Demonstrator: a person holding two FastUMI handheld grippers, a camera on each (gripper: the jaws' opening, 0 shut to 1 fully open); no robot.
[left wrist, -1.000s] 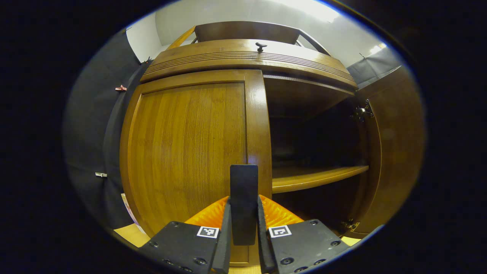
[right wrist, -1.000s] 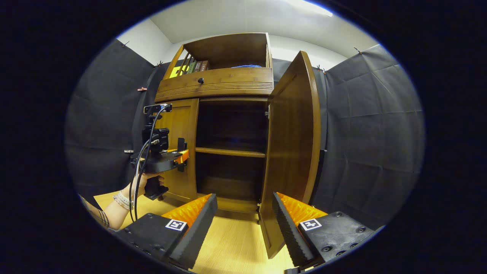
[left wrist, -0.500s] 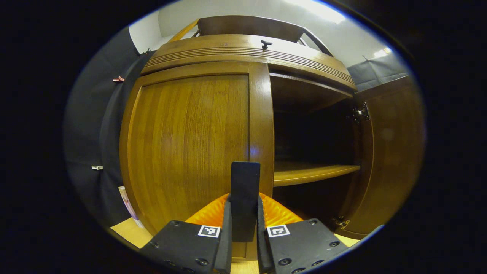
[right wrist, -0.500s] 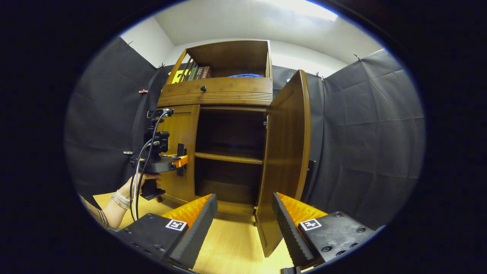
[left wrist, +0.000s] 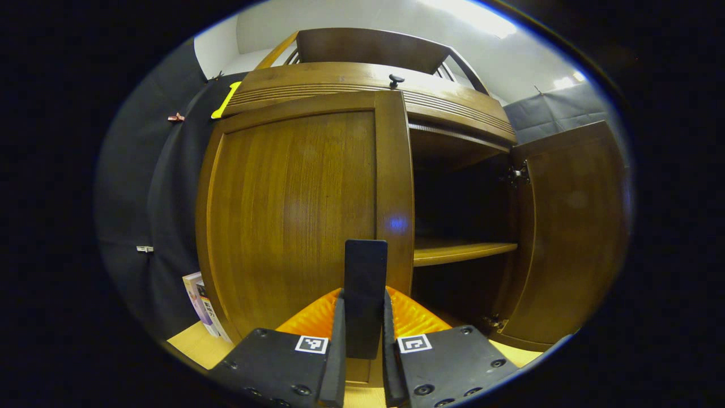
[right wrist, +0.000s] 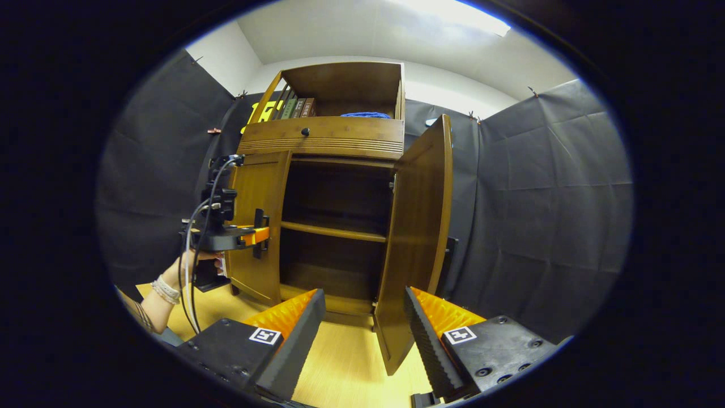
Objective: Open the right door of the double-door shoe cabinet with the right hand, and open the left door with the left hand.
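Since a second ago the brown wooden left door [left wrist: 294,209] has swung slightly out from the brown wooden double-door shoe cabinet [right wrist: 334,136]; books [left wrist: 198,297] now show beside its lower corner. Left gripper [left wrist: 362,340] is clamped on the flat black door handle [left wrist: 365,294], both fingers pressing its sides; a hand [right wrist: 198,263] holds it. Brown wooden right door [right wrist: 416,238] stands wide open. Right gripper [right wrist: 359,334] hangs back over the light wood floor [right wrist: 345,374], fingers spread apart, holding nothing.
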